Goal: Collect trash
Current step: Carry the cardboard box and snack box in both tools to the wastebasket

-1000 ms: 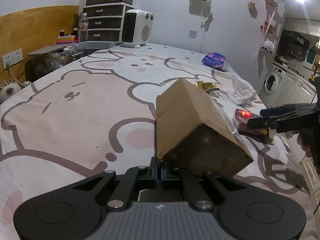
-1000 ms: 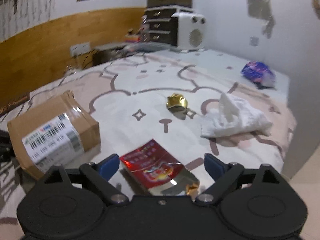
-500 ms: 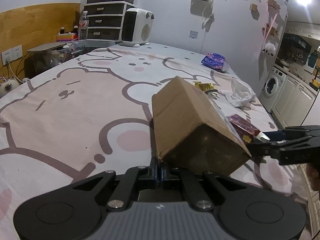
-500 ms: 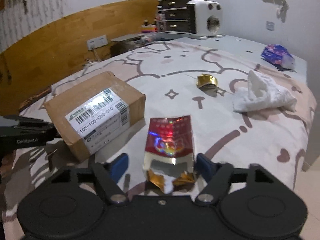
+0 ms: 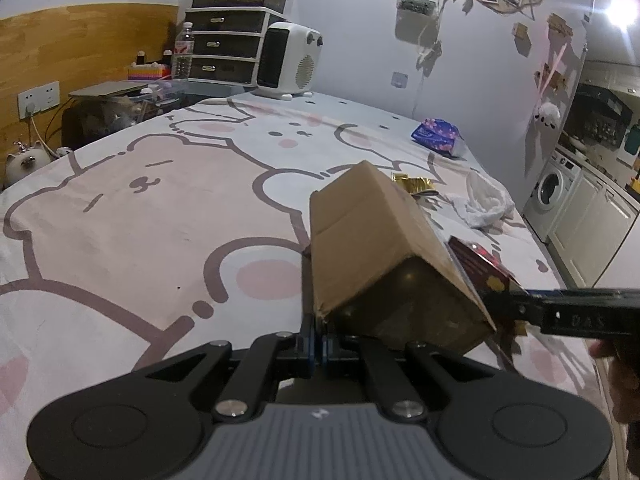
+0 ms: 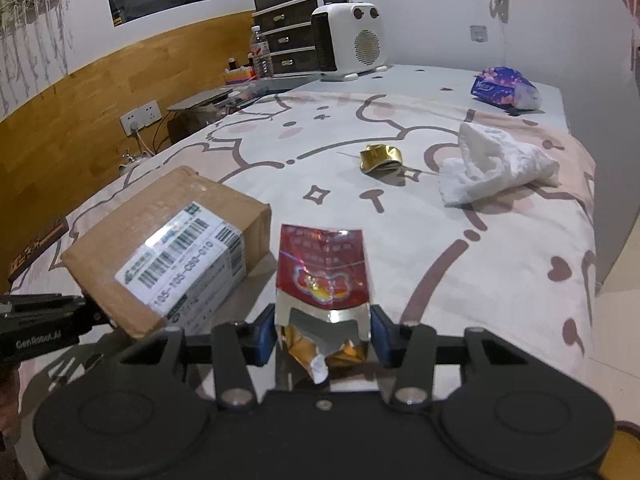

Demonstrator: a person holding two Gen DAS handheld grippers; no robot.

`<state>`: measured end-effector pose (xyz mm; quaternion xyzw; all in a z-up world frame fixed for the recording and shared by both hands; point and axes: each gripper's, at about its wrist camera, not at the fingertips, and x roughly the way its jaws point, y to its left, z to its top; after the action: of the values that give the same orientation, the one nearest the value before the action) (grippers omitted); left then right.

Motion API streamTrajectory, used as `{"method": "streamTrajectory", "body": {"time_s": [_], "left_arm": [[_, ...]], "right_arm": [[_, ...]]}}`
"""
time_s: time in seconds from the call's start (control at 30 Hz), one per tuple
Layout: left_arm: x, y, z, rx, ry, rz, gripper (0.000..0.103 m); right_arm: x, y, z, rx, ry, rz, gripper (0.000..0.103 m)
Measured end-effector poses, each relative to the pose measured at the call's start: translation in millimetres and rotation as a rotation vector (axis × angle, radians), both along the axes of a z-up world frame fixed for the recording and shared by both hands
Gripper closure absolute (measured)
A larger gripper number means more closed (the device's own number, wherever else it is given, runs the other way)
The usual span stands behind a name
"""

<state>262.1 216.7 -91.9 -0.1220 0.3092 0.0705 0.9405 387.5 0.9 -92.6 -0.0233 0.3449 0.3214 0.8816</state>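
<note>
My left gripper is shut on a flap at the corner of a brown cardboard box and holds it tilted above the bed. The box with its barcode label shows in the right wrist view. My right gripper is shut on a torn red and gold wrapper, lifted off the bed; the wrapper also shows beside the box in the left wrist view. A gold foil scrap, a crumpled white tissue and a blue-purple packet lie on the bed.
The bed has a pink bear-print sheet. A white heater, drawer unit and water bottle stand at the far end. The bed's right edge drops to the floor. A washing machine is beyond it.
My right gripper closed on the red wrapper and lifted it off the bed, coming closer to the box. The left gripper kept holding the box, nearly still.
</note>
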Motion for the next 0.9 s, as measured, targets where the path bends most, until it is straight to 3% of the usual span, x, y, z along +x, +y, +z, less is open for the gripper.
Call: {"method": "streamTrajectory", "body": {"time_s": [0.4,0.9], "left_arm": [[-24,-4,14,0.002,-0.041,0.032,0.101],[-50,-38,38,0.013,-0.106,0.007,0.101]], "right_arm": [[-37,-25,12,0.034,-0.022,-0.061,0.058],[-81,-80,28,0.058,-0.055,-0.169,0.058]]}}
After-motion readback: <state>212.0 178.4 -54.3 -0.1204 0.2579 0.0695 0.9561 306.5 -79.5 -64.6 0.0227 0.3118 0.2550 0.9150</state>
